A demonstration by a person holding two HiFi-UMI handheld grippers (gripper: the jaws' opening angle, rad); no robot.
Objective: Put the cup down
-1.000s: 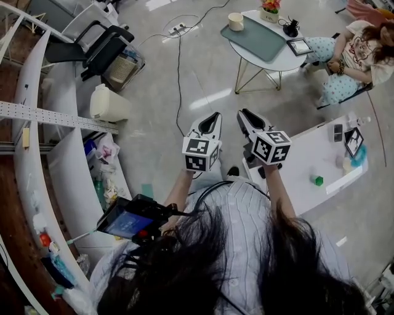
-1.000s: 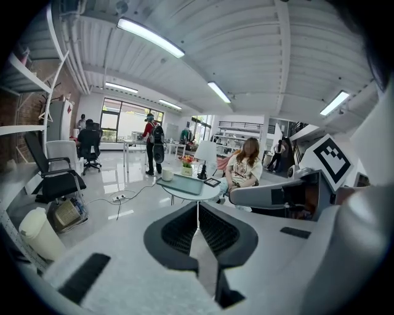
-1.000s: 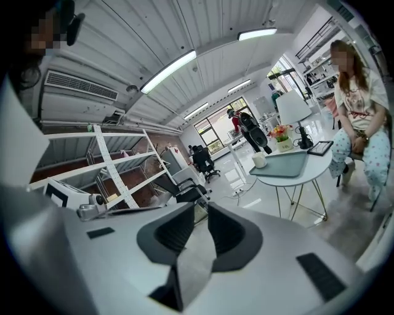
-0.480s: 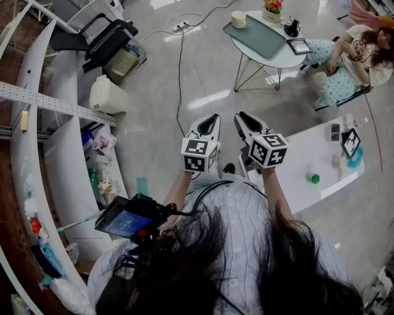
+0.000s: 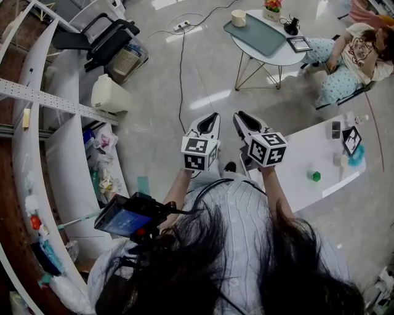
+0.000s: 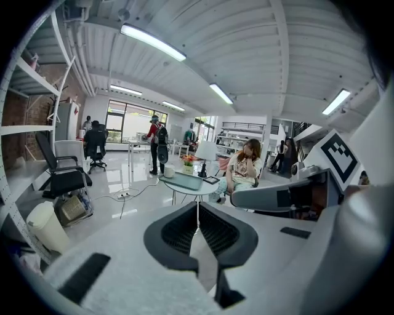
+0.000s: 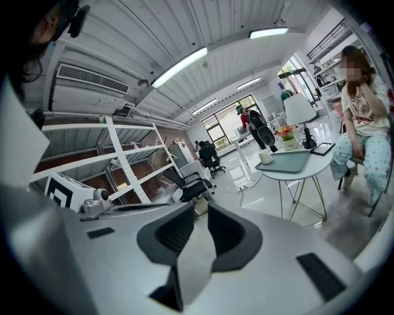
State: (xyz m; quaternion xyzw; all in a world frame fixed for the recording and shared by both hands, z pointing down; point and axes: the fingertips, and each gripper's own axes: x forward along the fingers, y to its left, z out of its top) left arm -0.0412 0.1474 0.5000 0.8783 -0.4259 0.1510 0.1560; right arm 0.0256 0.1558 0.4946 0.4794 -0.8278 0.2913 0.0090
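A cream cup (image 5: 238, 18) stands far off on a grey-green tray (image 5: 257, 38) on the round white table (image 5: 282, 59); it also shows as the cup (image 6: 168, 171) and the cup (image 7: 265, 156) in the gripper views. Both grippers hover side by side over the floor, well short of that table. My left gripper (image 5: 212, 116) is shut, its tips meeting with nothing between them (image 6: 197, 204). My right gripper (image 5: 239, 115) is shut too, and its jaws (image 7: 201, 206) hold nothing. Neither gripper holds a cup.
A white desk (image 5: 308, 157) with a green cube (image 5: 316, 176) lies at the right. A seated person (image 5: 351, 55) is beside the round table. White shelving (image 5: 43, 98), a black chair (image 5: 101, 40), a white canister (image 5: 109, 95) and a floor cable (image 5: 180, 74) fill the left.
The head view has shifted a little, so the room has slid slightly in frame. Both grippers stay shut and side by side, almost where they were.
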